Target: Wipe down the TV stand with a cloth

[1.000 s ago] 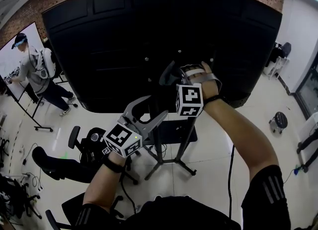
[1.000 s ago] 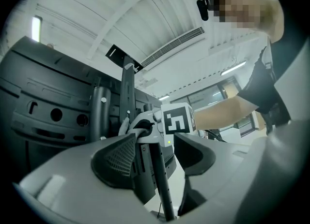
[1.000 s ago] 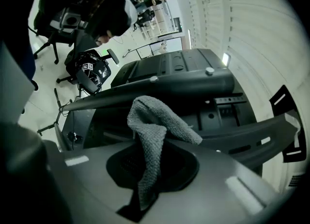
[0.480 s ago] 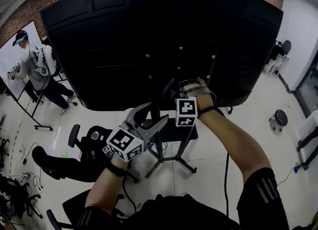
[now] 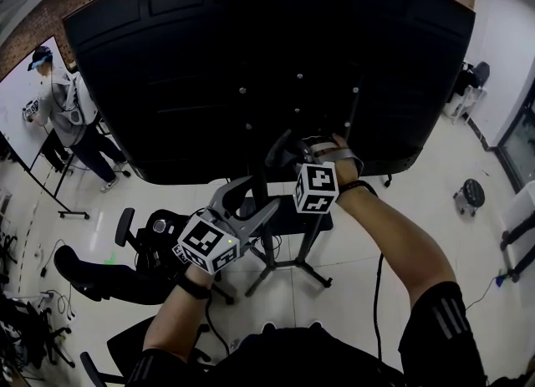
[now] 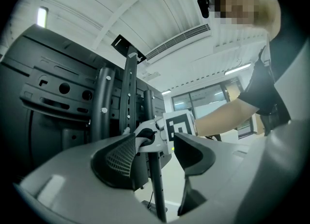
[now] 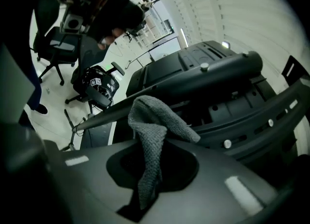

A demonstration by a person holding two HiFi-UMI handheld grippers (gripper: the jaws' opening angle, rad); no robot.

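Note:
The TV stand's black pole point(image 5: 261, 178) rises behind the back of the big black TV point(image 5: 251, 59). My right gripper point(image 5: 286, 151) is up against the pole and mounting bracket, shut on a grey woven cloth point(image 7: 154, 121) that drapes out of its jaws point(image 7: 150, 170) next to a stand tube point(image 7: 193, 80). Lower left, my left gripper point(image 5: 261, 193) is open. In the left gripper view the thin pole point(image 6: 157, 189) passes between its spread jaws point(image 6: 156, 143), touching neither, and the right gripper's marker cube point(image 6: 178, 127) shows beyond.
The stand's legs point(image 5: 284, 272) spread on the pale floor. A black office chair point(image 5: 146, 247) sits to the left, with a stool point(image 5: 470, 200) at the right. A person point(image 5: 63, 109) stands at a whiteboard far left. A cable point(image 5: 376, 285) runs along the floor.
My right gripper with the cloth has slid a little down along the stand. The left gripper has stayed open and nearly still.

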